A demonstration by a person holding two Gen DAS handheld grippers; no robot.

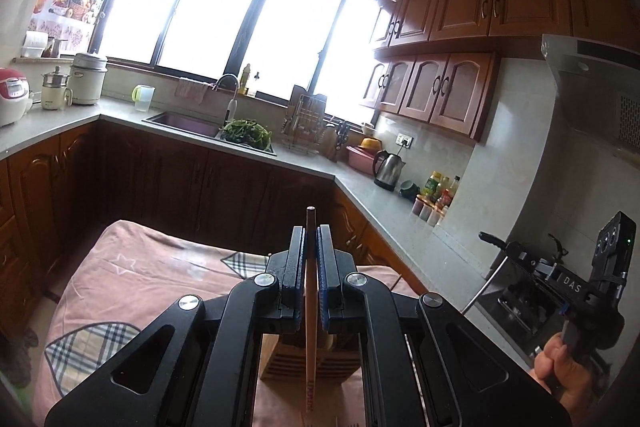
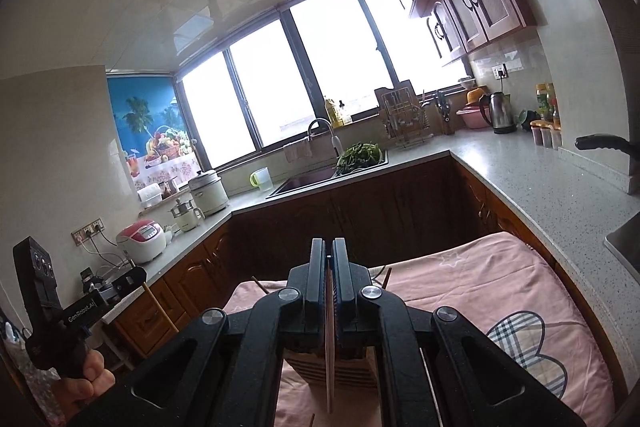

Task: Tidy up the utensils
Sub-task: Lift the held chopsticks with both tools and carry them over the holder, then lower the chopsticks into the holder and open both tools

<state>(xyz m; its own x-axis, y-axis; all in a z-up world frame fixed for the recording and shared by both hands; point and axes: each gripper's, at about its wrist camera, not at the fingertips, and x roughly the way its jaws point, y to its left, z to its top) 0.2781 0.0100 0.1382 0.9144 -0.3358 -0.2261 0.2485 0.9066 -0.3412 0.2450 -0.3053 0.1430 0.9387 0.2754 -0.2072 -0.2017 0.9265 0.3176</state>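
Left gripper [image 1: 311,255]: we find it clenched on a pale wooden chopstick [image 1: 310,327], which runs lengthwise between the pads, tip poking out past the fingertips, printed end trailing back toward the camera. Right gripper [image 2: 329,263]: also clenched, on a second, darker chopstick [image 2: 331,347] seen edge-on, long axis likewise along the fingers.

Directly under both tools stands a slatted wooden holder [image 1: 280,363], on the pink cloth [image 1: 132,267] covering the table. We see it through each frame's gap, so neither hand is clearly nearer. In the right view two more stick ends [image 2: 387,277] stick up beside the jaws.

Key relation: sticks lie near level, holder opening faces up and sits below. We judge each stick needs tipping end-down before it can drop in.

Beyond: worktop [image 2: 540,195], sink, bright window
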